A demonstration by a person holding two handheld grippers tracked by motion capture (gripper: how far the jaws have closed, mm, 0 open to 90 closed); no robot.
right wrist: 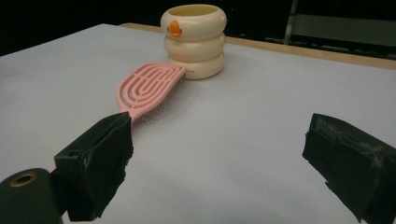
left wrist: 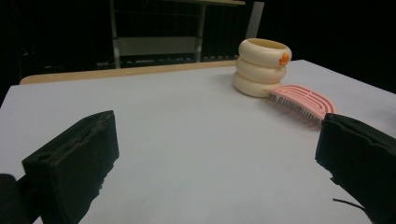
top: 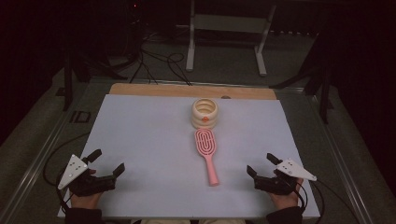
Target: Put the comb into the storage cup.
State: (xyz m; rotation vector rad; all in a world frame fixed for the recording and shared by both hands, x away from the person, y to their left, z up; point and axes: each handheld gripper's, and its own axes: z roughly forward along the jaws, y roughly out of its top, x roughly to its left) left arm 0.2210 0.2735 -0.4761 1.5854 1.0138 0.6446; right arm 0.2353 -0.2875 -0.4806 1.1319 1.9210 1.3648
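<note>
The pink hairbrush [top: 207, 154] lies flat at table centre, head toward 12 o'clock and just touching the base of the cream ribbed cup [top: 205, 113], handle toward 6 o'clock. Both tools rest at the near edge of the white mat [top: 140, 130]: the left gripper [top: 108, 163] at 8 o'clock of the brush, the right gripper [top: 262, 165] at 4 o'clock, each with jaws spread wide and nothing between them. The likely step is a pick of the brush; the right gripper stands nearer the handle. Approach from 4 o'clock, bring the jaws across the narrow handle below the head, and close on its two long sides, keeping the pads level with the mat so the handle does not roll. Obstruction: the cup at 12 o'clock stands against the brush head, so lift before drawing back, or the bristles may drag the cup. In the right gripper view the cup shows an orange mark [right wrist: 174, 28]. The mat is otherwise bare; a wooden strip [top: 187, 90] runs along its far edge.
</note>
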